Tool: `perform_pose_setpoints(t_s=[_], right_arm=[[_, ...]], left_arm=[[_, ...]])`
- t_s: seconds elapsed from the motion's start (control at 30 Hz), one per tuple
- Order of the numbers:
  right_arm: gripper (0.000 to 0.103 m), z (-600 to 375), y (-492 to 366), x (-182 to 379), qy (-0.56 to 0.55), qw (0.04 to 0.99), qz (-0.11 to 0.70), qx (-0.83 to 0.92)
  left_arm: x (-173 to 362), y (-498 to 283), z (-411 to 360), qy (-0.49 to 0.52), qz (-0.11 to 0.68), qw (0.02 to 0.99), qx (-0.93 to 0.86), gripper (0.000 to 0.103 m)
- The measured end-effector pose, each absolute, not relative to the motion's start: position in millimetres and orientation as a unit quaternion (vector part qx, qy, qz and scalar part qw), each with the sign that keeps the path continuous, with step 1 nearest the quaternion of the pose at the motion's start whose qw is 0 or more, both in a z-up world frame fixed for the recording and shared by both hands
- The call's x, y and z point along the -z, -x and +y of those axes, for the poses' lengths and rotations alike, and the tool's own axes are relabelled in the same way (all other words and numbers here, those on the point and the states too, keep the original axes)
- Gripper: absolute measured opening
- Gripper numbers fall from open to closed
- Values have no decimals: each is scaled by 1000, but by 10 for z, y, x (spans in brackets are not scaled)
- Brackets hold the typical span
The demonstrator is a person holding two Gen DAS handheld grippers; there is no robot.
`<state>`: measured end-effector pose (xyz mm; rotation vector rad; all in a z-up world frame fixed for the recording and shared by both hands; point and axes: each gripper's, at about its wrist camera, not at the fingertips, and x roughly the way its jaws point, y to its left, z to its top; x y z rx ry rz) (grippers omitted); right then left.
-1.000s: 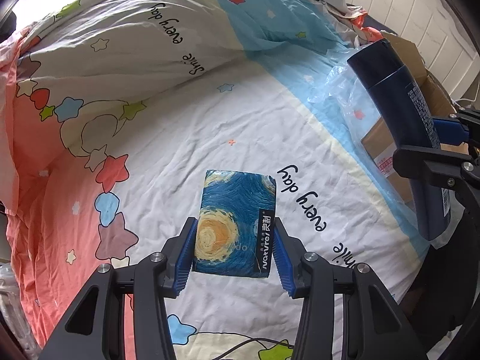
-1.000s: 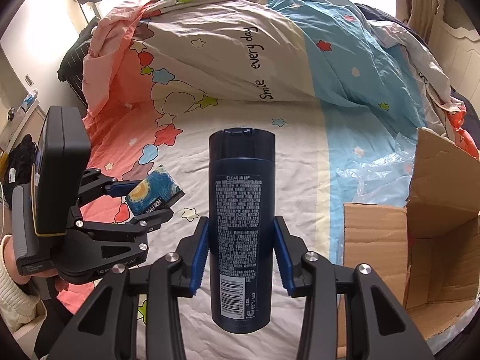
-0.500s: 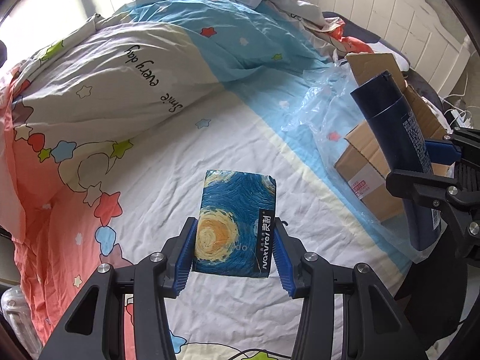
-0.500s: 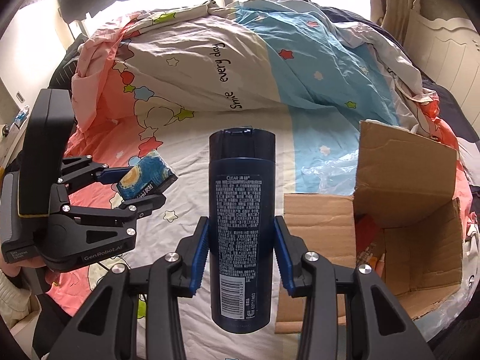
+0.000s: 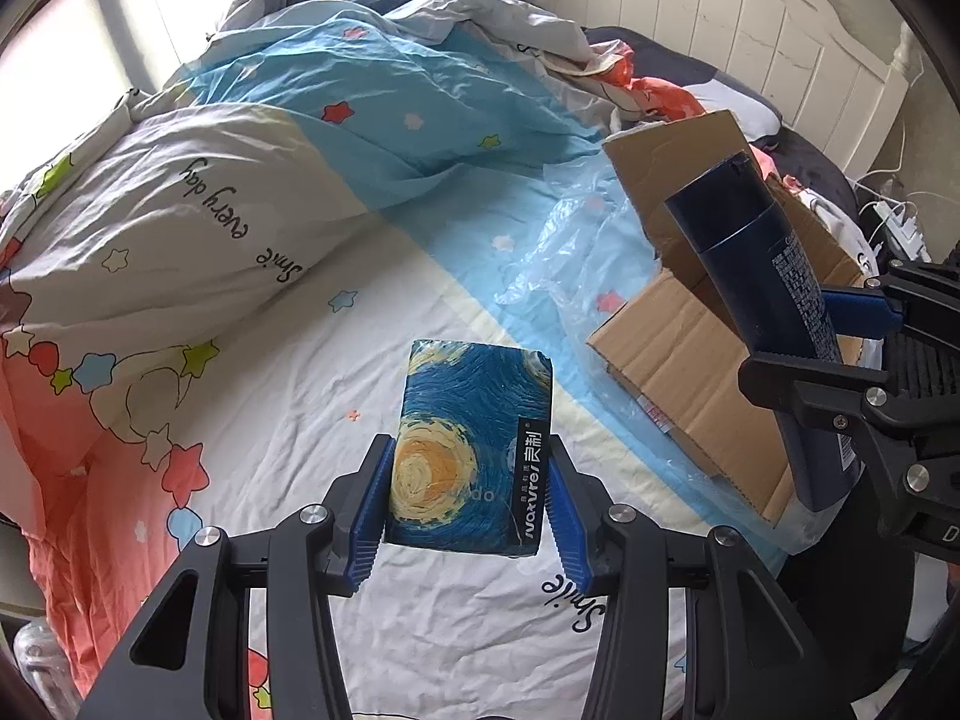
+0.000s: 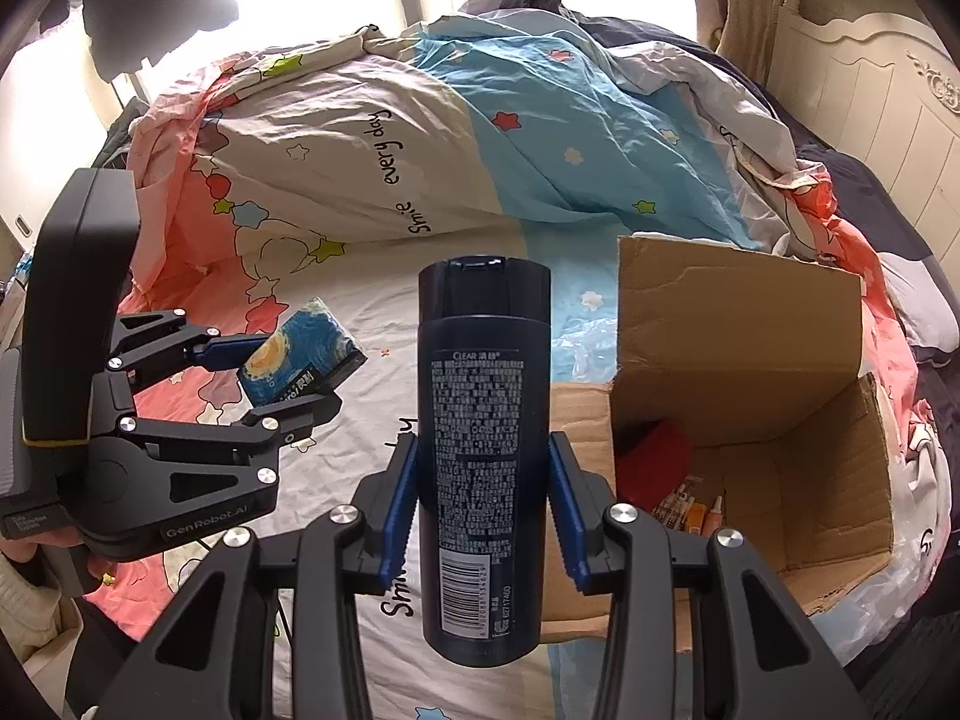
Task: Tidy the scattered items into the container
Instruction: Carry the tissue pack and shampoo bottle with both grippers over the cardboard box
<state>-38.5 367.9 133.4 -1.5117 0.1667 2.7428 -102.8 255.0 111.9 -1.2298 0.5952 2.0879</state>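
Observation:
My left gripper (image 5: 468,468) is shut on a blue tissue pack (image 5: 471,438) with a swirled starry print and holds it above the bed sheet. My right gripper (image 6: 483,468) is shut on a dark blue shampoo bottle (image 6: 483,420), cap up. The open cardboard box (image 6: 828,420) sits on the bed to the right of the bottle, with a red item (image 6: 654,459) and small tubes inside. In the left wrist view the box (image 5: 678,336) lies to the right, with the bottle (image 5: 762,276) and right gripper (image 5: 840,330) in front of it. The left gripper (image 6: 294,372) with the pack (image 6: 300,363) shows at left.
A crumpled star-print duvet (image 6: 420,138) is heaped across the far side of the bed. Clear plastic wrap (image 5: 570,264) lies under and beside the box. A white headboard (image 5: 750,18) stands behind the box at the right.
Both grippers have swung to the right toward the box, each still holding its item. The box now shows more fully, with its inside visible in the right wrist view.

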Motion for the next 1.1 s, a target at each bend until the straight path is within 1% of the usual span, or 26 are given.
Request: perform_pose_setpoints(t_s=[0.2,0.43,0.77,1.1], right_arm=[[38,3893,311,-1373,475,18,63,-877],[38,4159,223,-1391,468,35,79,-879],[38,4528,106,-1414,456,55,104,-882],[38,4795,-20,-1423,451,72,107,-883]], left_arm=[[-1167,994,2772,460,221,335,-792,49],[-1162,906,3114,456,241,350,-783,49],[-1288,804,3542,442,245,372,-778,49],[-1207,637,3974,440,264,391,-764,49]])
